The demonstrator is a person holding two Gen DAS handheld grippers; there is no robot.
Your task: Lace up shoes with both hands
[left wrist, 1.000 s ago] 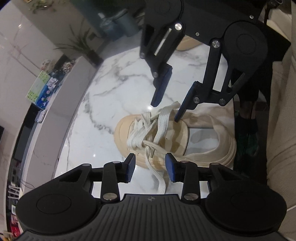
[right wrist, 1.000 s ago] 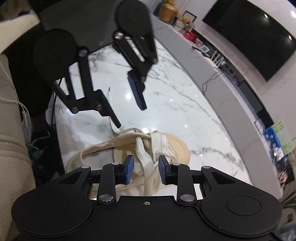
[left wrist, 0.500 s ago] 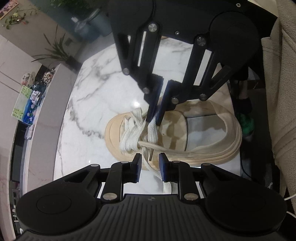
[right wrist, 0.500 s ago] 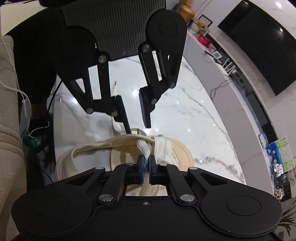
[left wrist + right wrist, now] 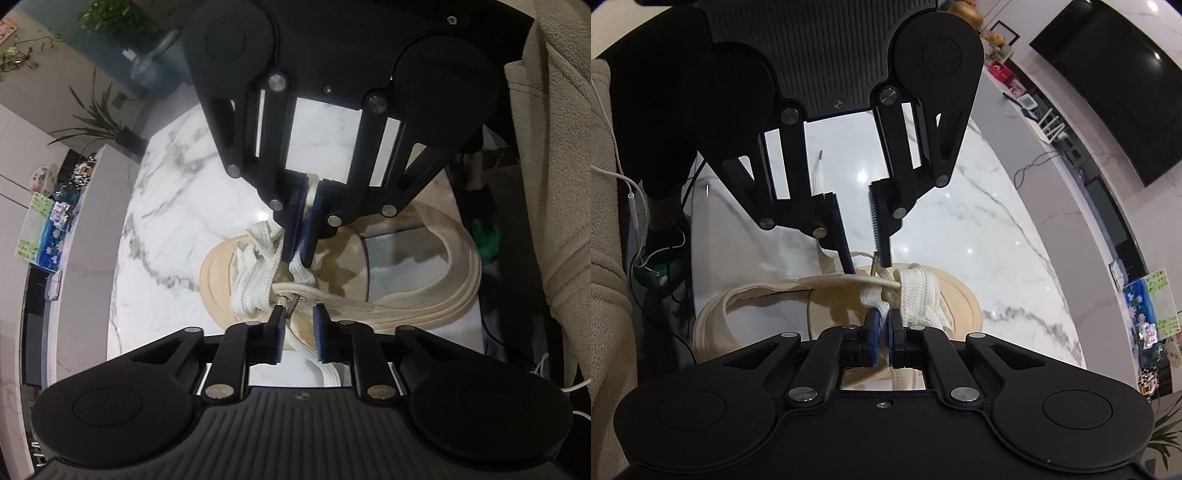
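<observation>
One shoe (image 5: 406, 280), two hand-held grippers, one marble table (image 5: 177, 206).

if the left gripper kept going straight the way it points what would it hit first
Probably the white shoelace already running between the closing left gripper, then the lace tip and the beige shoe at its eyelets. Depth is hard to judge.

Two tongs over a cream shoe on the marble tabletop

The left tongs (image 5: 298, 325) fill the bottom edge, jaws closing around a white lace (image 5: 306, 349) and its metal tip, pads not yet pressing it. Opposite, the right tongs (image 5: 301, 229) reach down from the top, blue pads pinched tight on a lace strand above the shoe (image 5: 388, 280). The shoe lies on the tabletop (image 5: 177, 206), toe to the left. A potted plant (image 5: 99, 118) stands beyond the tabletop's far edge.
</observation>
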